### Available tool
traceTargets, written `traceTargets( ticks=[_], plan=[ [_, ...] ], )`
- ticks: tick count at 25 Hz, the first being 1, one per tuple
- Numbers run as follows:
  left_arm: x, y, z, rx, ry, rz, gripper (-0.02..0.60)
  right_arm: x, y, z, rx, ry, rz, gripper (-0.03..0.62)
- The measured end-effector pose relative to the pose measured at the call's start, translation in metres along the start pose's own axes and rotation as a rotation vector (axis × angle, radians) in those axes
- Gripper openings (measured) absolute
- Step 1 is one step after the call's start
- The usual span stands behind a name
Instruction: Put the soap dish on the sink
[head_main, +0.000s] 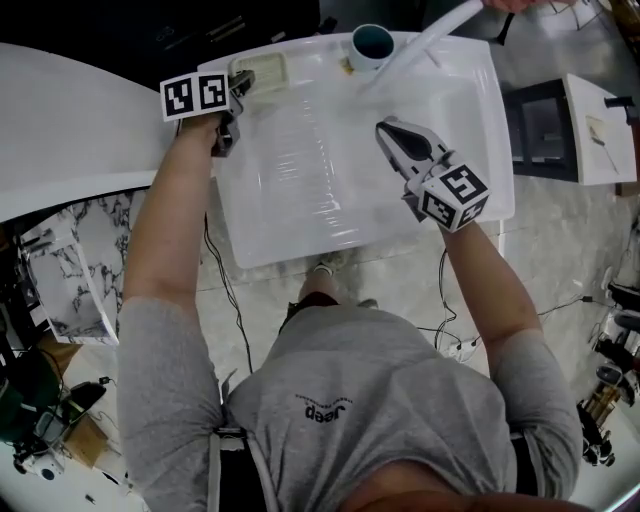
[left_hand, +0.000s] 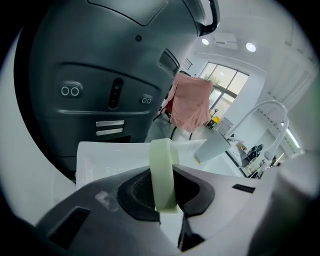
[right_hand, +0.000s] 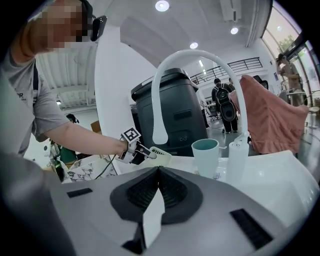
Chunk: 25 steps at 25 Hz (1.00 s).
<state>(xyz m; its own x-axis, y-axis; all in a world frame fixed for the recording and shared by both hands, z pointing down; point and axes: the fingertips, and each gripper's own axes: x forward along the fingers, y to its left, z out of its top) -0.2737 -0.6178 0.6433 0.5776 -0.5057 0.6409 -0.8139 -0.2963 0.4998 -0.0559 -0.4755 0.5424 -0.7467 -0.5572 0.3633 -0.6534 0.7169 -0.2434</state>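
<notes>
Grey jaws of the left gripper (left_hand: 163, 176) pinch a pale green dish (left_hand: 161, 150) by its edge. The dish stands up thin between the pads. Just past it lies the white sink (left_hand: 107, 157). Behind the sink stands a big dark machine (left_hand: 100, 75), with a pink cloth (left_hand: 191, 107) hanging next to it.

Seen from the head, the left gripper (head_main: 238, 88) is at the back left corner of the sink (head_main: 300, 200). The dish (head_main: 264, 70) is over the rim there (I cannot tell if it touches the rim). A cup (head_main: 372, 45) stands on the back rim, just beside the white tap (head_main: 432, 38).

The right gripper (right_hand: 159, 170) has its jaws pressed together, and nothing is between them. From the head it hangs over the right side of the sink (head_main: 388, 128), well apart from the dish.

Looking along the right gripper, the tap (right_hand: 165, 85) bends high over the sink. The cup (right_hand: 206, 156) stands near the foot of the tap. To the left of the cup, the other gripper (right_hand: 134, 150) holds the dish (right_hand: 161, 156) at the rim. The dark machine (right_hand: 175, 115) is behind them, and the pink cloth (right_hand: 270, 120) hangs at the right.
</notes>
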Motion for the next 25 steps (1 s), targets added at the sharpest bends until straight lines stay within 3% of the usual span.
traceTargets(
  ticks=[5,11,13,16,18,22,25],
  plan=[
    [0.012,0.011,-0.002,0.039,0.113,0.101,0.097,0.001,-0.001,-0.004,0.009,0.007,0.003,0.052],
    [0.020,0.026,-0.013,0.063,0.191,0.245,0.202,-0.003,-0.004,-0.007,0.017,0.011,-0.004,0.052],
    [0.023,0.037,-0.024,0.126,0.233,0.335,0.248,-0.003,-0.005,-0.008,0.023,0.012,-0.009,0.052],
    [0.028,0.039,-0.019,0.311,0.203,0.454,0.244,-0.003,-0.005,-0.009,0.027,0.015,-0.009,0.052],
    [0.032,0.036,-0.015,0.355,0.186,0.467,0.247,-0.002,-0.005,-0.009,0.028,0.017,-0.008,0.052],
    [0.037,0.033,-0.019,0.310,0.186,0.419,0.247,-0.003,-0.002,-0.006,0.025,0.015,-0.010,0.052],
    [0.028,0.038,-0.012,0.321,0.151,0.449,0.249,-0.005,-0.001,-0.003,0.021,0.010,-0.013,0.052]
  ],
)
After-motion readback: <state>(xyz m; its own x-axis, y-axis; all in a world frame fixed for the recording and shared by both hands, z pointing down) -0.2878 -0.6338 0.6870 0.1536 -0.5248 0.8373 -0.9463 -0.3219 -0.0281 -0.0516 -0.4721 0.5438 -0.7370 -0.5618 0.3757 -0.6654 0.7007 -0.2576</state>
